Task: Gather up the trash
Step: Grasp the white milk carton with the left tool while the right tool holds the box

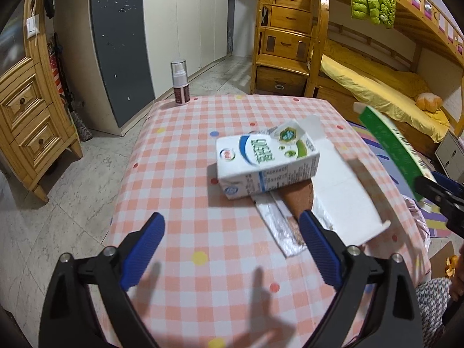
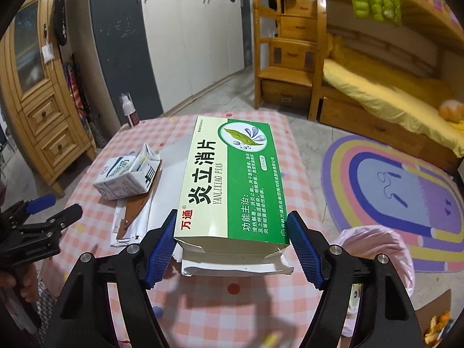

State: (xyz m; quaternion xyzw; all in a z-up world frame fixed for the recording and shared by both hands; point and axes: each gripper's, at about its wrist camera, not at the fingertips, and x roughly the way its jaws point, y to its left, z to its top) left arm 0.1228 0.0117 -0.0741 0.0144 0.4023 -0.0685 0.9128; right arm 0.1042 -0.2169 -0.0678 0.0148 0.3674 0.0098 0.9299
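Note:
My right gripper [image 2: 232,237] is shut on a green and cream medicine box [image 2: 232,179] and holds it above the checked table. The box also shows in the left wrist view [image 1: 391,148], raised at the right edge. My left gripper [image 1: 232,232] is open and empty above the table's near side. A crushed white milk carton [image 1: 266,165] lies ahead of it on a brown flat piece [image 1: 298,200], with a white opened box [image 1: 345,191] and a clear wrapper [image 1: 278,226] beside it. The carton also shows in the right wrist view [image 2: 127,179].
A spray bottle [image 1: 180,82] stands at the table's far left corner. A pink trash bag [image 2: 382,249] hangs open at the table's right side. A rainbow rug [image 2: 406,191], bunk bed [image 1: 377,92] and wooden cabinet [image 1: 26,110] surround the pink checked table [image 1: 179,174].

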